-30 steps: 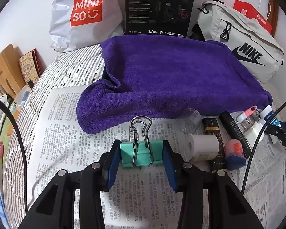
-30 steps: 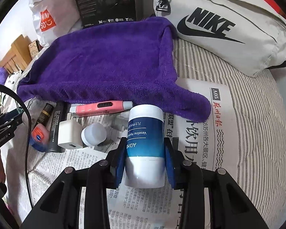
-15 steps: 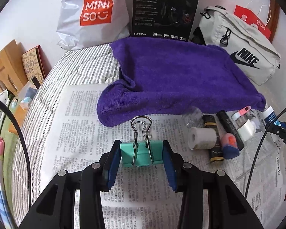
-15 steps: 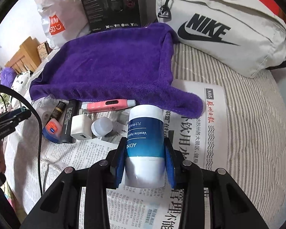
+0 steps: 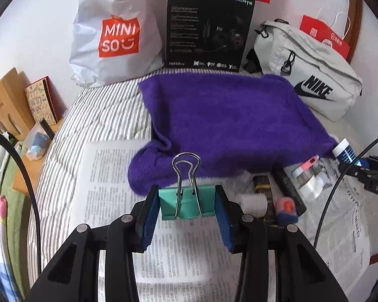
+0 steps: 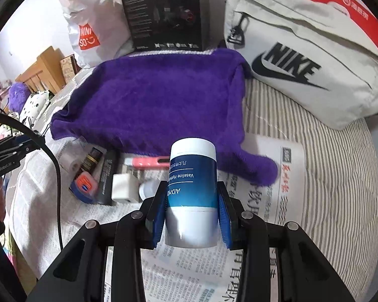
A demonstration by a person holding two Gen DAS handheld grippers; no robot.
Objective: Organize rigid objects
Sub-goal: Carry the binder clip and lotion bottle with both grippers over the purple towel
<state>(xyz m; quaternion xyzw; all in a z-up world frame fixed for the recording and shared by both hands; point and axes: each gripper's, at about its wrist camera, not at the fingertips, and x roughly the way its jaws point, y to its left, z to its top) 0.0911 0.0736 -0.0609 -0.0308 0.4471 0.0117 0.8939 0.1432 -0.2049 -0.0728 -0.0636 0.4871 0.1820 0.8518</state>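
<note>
The left gripper (image 5: 187, 205) jaws clamp the teal binder clip (image 5: 186, 202); the right gripper (image 6: 192, 209) jaws clamp the Vaseline bottle (image 6: 192, 191), long axis pointing ahead toward the purple towel (image 6: 158, 105).

Your room: a striped bed against a white wall.
At your 12 o'clock the wall (image 5: 37, 25) backs the bed (image 5: 105, 110); wooden furniture (image 5: 5, 105) stands at 9 o'clock, in even light.

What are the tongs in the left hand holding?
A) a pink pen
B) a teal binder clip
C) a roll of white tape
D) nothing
B: the left tongs are shut on the teal binder clip, pads pressing its two sides, its wire handles pointing up.
</note>
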